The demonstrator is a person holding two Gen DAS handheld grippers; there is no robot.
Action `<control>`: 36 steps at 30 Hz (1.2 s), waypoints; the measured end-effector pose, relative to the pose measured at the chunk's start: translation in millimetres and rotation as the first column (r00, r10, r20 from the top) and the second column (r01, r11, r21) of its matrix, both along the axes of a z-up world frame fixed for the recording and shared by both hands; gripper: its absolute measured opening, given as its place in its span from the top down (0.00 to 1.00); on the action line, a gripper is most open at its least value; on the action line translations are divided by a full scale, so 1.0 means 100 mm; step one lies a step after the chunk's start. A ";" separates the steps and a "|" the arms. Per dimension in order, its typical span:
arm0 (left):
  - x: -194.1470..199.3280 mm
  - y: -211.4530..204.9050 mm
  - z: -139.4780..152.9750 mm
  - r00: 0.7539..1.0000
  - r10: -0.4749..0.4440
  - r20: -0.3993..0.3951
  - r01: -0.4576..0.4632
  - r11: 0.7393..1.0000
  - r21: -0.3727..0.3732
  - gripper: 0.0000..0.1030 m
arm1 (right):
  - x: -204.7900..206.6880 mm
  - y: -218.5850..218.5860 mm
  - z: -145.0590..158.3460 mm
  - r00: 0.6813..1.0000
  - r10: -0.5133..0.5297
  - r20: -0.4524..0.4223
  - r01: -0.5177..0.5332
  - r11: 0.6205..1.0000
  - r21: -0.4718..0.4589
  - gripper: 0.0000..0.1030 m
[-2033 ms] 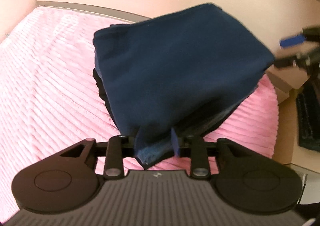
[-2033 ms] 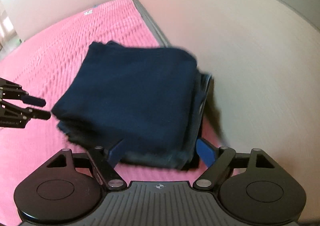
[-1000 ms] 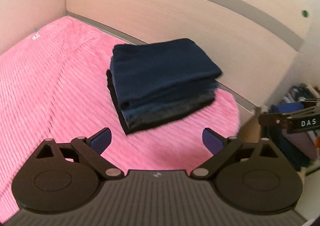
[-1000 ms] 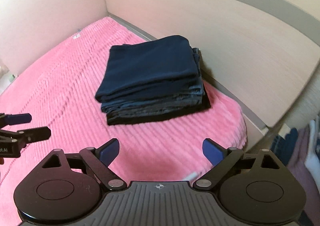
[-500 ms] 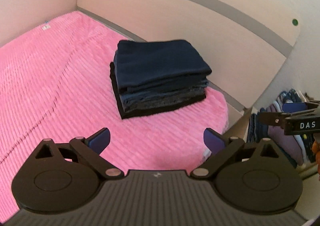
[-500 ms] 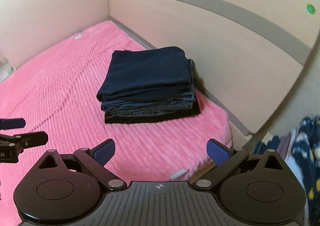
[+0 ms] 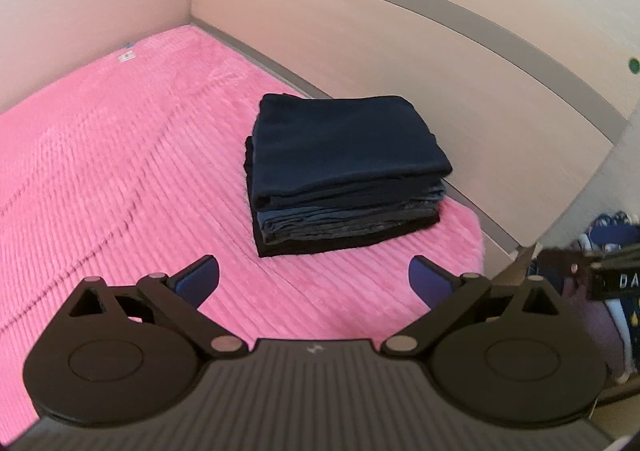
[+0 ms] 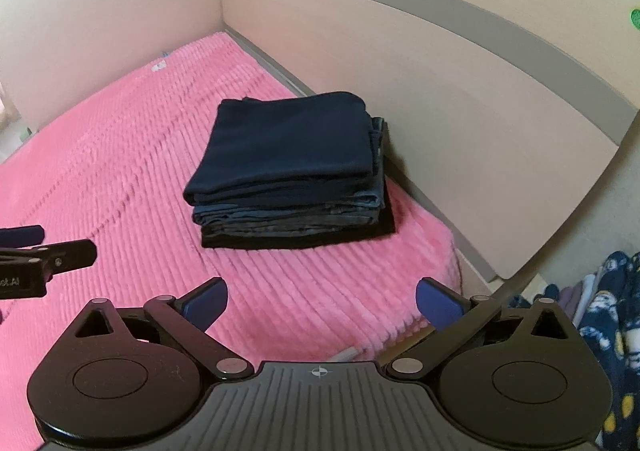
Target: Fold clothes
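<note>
Left wrist view: the left gripper (image 7: 314, 277) has its jaws wide apart and empty above the pink bedspread (image 7: 120, 187); the stack of folded dark clothes (image 7: 344, 175) sits near the bed's corner, beside the headboard (image 7: 400, 63).

Right wrist view: the right gripper (image 8: 322, 301), jaws just spread fully, holds nothing. The stack (image 8: 292, 171) leans slightly, perhaps; a careless addition could topple it. Unfolded patterned clothes (image 8: 612, 315) wait beyond the bed's edge.

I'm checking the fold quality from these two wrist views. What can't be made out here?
- Stack of folded clothes: the side toward the headboard is hidden in both views by the stack itself; how many garments it holds is unclear.
- Patterned clothes off the bed's corner: cut off by the right-wrist frame edge.
- Small tag on the pink blanket: too small to read.
</note>
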State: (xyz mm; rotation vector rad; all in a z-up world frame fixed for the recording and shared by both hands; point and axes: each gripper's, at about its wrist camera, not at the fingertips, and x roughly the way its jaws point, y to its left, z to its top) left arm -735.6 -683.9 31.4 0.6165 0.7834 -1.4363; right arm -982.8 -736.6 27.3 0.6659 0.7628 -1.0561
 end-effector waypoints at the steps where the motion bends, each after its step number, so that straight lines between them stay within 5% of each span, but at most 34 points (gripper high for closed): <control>1: 0.00 -0.01 0.00 1.000 -0.004 -0.005 0.004 1.000 0.004 0.03 | 0.00 0.00 -0.02 1.000 0.002 -0.003 -0.002 1.000 0.005 0.00; 36: -0.09 0.08 -0.12 0.998 0.034 0.043 -0.037 0.997 0.066 0.06 | 0.04 0.12 0.03 1.000 -0.029 -0.010 0.029 1.000 0.003 0.00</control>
